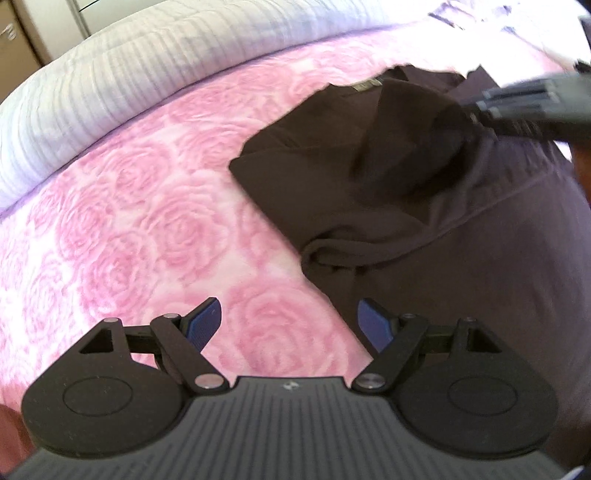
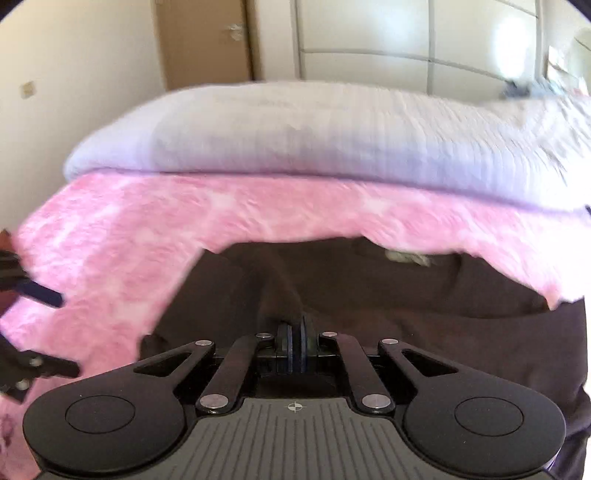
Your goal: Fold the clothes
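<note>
A dark brown shirt point(image 1: 369, 192) lies partly folded on a pink rose-patterned blanket point(image 1: 147, 221), its neck label at the far end. My left gripper point(image 1: 290, 325) is open and empty, hovering over the blanket beside the shirt's near left edge. My right gripper point(image 2: 295, 349) is shut on a pinch of the shirt point(image 2: 369, 295) and lifts a fold of fabric into a peak. It also shows in the left wrist view point(image 1: 476, 110) at the upper right, blurred. The left gripper's fingers point(image 2: 44, 293) show at the left edge of the right wrist view.
A pale lilac ribbed duvet point(image 2: 314, 147) lies along the far side of the bed. Beyond it stand a brown door point(image 2: 207, 40) and white wardrobe doors point(image 2: 406, 44). A patterned white cloth point(image 1: 517, 33) lies at the far right.
</note>
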A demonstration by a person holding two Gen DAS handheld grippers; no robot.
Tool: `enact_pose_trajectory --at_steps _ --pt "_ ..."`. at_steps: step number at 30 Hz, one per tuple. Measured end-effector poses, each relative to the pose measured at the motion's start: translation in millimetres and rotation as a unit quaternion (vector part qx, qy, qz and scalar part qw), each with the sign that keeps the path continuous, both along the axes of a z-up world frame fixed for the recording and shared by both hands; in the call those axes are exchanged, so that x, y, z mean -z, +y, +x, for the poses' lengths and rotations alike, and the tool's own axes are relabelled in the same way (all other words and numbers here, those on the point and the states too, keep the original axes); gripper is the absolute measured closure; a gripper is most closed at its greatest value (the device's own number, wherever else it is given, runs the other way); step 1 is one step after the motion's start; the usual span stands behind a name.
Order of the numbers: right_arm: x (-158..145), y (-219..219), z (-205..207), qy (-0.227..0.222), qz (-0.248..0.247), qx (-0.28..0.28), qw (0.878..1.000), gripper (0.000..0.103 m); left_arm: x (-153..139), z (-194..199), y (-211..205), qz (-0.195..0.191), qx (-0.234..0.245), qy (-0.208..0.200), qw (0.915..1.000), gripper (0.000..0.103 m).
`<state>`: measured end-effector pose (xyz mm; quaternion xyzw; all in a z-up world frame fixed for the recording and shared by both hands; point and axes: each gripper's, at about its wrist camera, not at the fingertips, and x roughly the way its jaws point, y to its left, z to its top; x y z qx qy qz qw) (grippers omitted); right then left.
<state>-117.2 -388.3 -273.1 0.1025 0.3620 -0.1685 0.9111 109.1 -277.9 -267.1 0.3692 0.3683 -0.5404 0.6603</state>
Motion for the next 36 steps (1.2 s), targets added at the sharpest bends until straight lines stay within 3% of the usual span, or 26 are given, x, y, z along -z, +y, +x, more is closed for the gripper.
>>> enact_pose_trajectory --at_steps 2,5,10,17,19,21,24,27,33,34,36 --pt "10.3 12.3 5.1 0.024 0.004 -0.035 0.999 0.100 0.0 8.9 -5.1 -0.006 -0.017 0.022 0.9996 0.025" --pt "46.1 22.1 12.1 0.116 0.029 -0.071 0.990 0.093 3.0 21.3 -15.8 -0.011 -0.037 0.062 0.9974 0.025" --pt "47.9 26.5 -0.1 0.123 0.013 -0.063 0.990 0.065 25.6 30.8 -56.5 0.000 -0.053 0.135 0.9895 0.030" --pt "43.9 29.9 -35.7 0.132 0.018 -0.050 0.990 0.059 57.4 43.6 -113.1 0.017 -0.074 0.233 0.9696 0.035" --pt "46.2 29.8 -49.1 0.138 0.022 -0.039 0.989 0.057 67.4 41.6 -121.4 0.034 -0.075 0.233 0.9689 0.035" --pt "50.3 26.9 -62.8 0.145 0.030 -0.023 0.989 0.056 75.6 40.2 -126.0 0.051 -0.079 0.235 0.9676 0.050" --pt "55.3 18.1 -82.9 0.155 0.046 0.001 0.987 0.055 67.9 46.8 -119.7 0.048 -0.103 0.256 0.9601 0.057" --pt "52.5 11.6 -96.2 0.155 0.049 0.015 0.987 0.055 59.3 63.4 -110.1 0.030 -0.142 0.303 0.9420 0.055" --pt "43.6 -1.7 -100.8 0.135 0.033 0.031 0.990 0.054 68.7 64.3 -124.5 0.041 -0.137 0.288 0.9467 0.056" --pt "40.1 -1.4 -98.0 0.122 0.028 0.030 0.992 0.054 70.3 64.4 -126.9 0.043 -0.137 0.286 0.9475 0.059" --pt "32.6 3.5 -86.4 0.097 0.019 0.013 0.995 0.054 73.5 64.7 -131.7 0.047 -0.135 0.281 0.9490 0.077"
